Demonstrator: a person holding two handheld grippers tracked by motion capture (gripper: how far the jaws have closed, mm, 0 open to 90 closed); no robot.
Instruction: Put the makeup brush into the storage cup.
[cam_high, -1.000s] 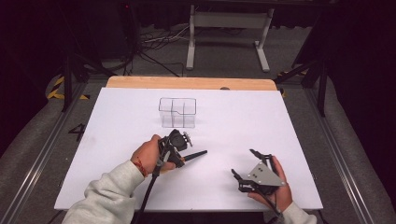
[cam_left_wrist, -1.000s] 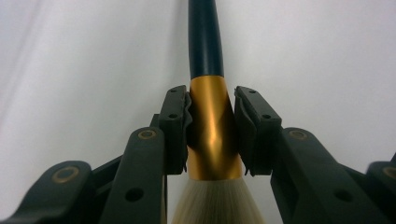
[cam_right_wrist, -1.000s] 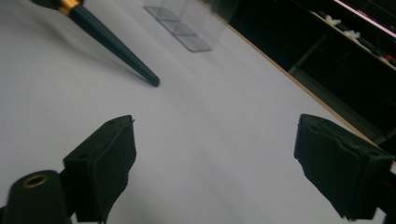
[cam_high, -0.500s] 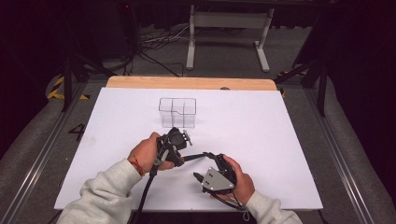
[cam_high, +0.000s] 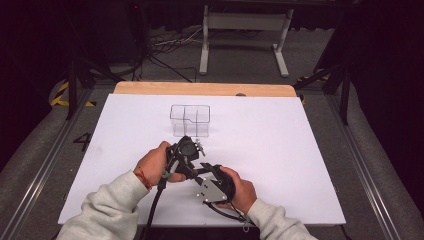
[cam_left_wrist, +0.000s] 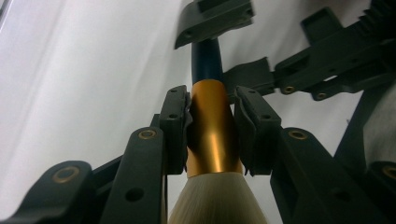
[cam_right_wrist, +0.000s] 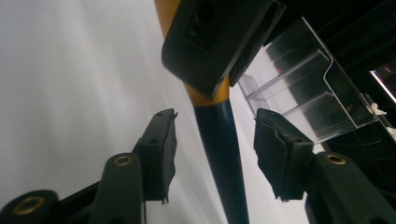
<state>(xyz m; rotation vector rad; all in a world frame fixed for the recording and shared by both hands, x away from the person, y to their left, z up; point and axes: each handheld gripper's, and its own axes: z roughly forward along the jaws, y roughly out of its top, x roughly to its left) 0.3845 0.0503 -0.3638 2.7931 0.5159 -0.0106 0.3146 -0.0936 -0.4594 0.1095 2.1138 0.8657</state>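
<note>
We had the brush (cam_left_wrist: 212, 126) clamped in the left gripper (cam_left_wrist: 212, 133); the right gripper (cam_right_wrist: 215, 149), jaws just closing, straddled its handle without touching; organizer (cam_high: 190, 120) at twelve o'clock awaited

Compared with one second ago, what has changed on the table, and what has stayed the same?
The right gripper came in from the table's right side to the left gripper. Its jaws have just been closing around the dark blue handle of the gold-collared makeup brush, pads not yet pressing. The left gripper stays clamped on the gold collar. The clear plastic compartment box has not moved.
</note>
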